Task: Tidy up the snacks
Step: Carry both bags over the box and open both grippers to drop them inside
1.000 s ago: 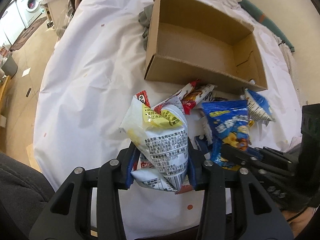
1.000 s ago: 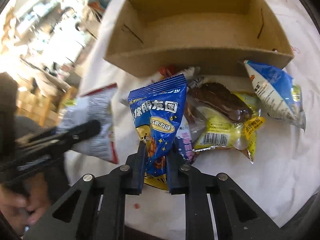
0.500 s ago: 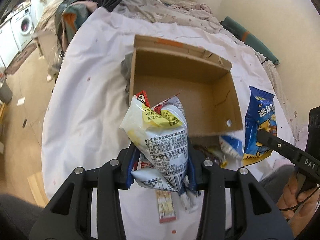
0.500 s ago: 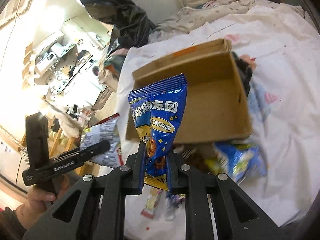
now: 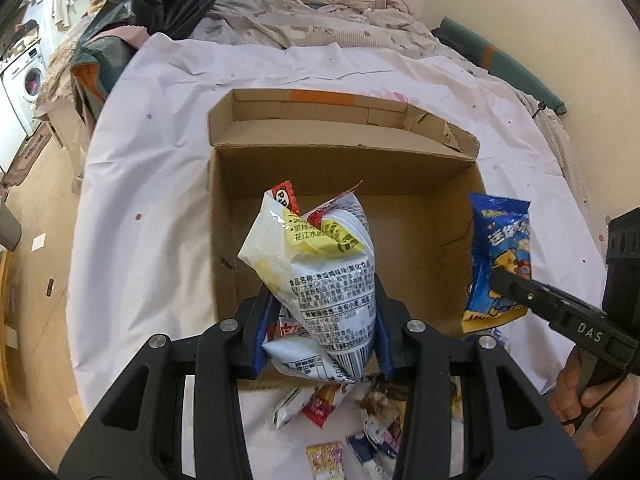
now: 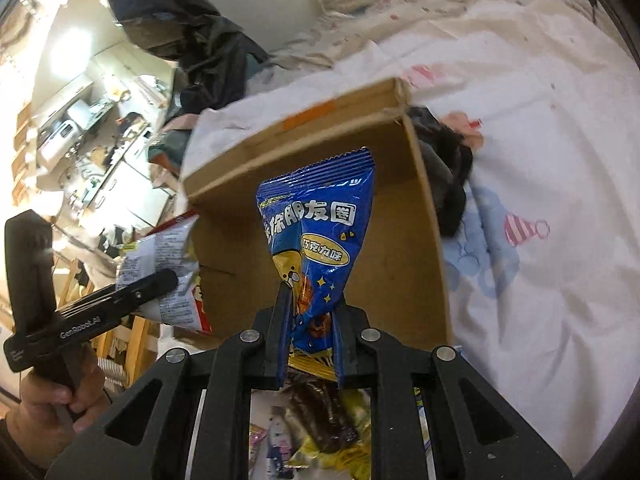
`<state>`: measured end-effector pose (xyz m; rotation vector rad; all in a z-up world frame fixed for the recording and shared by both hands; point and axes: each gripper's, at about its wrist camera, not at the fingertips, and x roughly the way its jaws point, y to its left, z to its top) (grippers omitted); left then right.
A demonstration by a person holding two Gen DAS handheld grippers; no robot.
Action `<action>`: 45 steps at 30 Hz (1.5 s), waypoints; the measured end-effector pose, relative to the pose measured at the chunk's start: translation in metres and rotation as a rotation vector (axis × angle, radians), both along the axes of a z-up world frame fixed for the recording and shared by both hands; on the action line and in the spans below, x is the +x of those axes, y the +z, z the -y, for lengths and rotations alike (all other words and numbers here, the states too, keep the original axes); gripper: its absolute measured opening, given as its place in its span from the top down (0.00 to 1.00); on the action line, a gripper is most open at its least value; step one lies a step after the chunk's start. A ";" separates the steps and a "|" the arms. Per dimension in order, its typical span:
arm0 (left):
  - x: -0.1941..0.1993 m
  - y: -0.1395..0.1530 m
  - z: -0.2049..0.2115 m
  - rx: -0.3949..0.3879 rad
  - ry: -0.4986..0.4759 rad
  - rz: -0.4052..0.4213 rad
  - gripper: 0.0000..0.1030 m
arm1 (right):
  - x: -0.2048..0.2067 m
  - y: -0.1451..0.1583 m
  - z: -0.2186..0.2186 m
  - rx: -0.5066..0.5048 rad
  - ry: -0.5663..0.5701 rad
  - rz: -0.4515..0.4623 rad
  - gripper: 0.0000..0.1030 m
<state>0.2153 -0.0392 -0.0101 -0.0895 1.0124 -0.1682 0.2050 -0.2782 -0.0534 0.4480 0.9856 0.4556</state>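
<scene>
The left gripper (image 5: 318, 330) pinches a white crinkly snack bag (image 5: 316, 276) and the right gripper (image 6: 308, 340) a blue foil packet (image 6: 320, 240), both over the open brown cardboard box (image 5: 400, 236); spread the fingers only once low inside.

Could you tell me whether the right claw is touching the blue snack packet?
Touching. In the right wrist view, the right claw is shut on the blue snack packet, its fingers pinching the packet's lower end, above the cardboard box.
</scene>
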 end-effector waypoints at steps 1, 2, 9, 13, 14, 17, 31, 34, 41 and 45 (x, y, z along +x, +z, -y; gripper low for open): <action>0.002 -0.004 0.002 0.000 -0.009 -0.001 0.64 | 0.002 -0.001 -0.001 -0.009 0.000 0.001 0.83; 0.004 -0.008 0.004 0.010 -0.017 0.002 0.64 | 0.004 -0.002 -0.002 -0.022 0.003 0.001 0.83; 0.012 -0.030 0.007 0.010 -0.020 -0.013 0.64 | 0.012 -0.017 -0.003 -0.032 0.005 -0.049 0.83; 0.011 -0.038 -0.002 -0.020 0.013 -0.034 0.63 | 0.015 -0.023 -0.004 -0.049 0.005 -0.068 0.82; 0.011 -0.040 -0.003 -0.008 0.019 -0.035 0.63 | 0.016 -0.025 -0.005 -0.050 0.005 -0.073 0.82; 0.014 -0.043 -0.005 -0.001 0.032 -0.043 0.63 | 0.018 -0.029 -0.006 -0.061 0.003 -0.085 0.82; 0.016 -0.044 -0.002 0.003 0.033 -0.038 0.59 | 0.019 -0.032 -0.006 -0.062 0.004 -0.089 0.79; 0.016 -0.044 -0.003 0.003 0.038 -0.038 0.56 | 0.018 -0.030 -0.008 -0.073 0.011 -0.075 0.79; 0.012 -0.041 -0.001 0.023 0.033 -0.015 0.37 | 0.019 -0.027 -0.007 -0.068 -0.004 -0.061 0.77; 0.007 -0.033 0.001 0.029 0.021 0.021 0.18 | 0.017 -0.023 -0.004 -0.072 -0.034 -0.036 0.34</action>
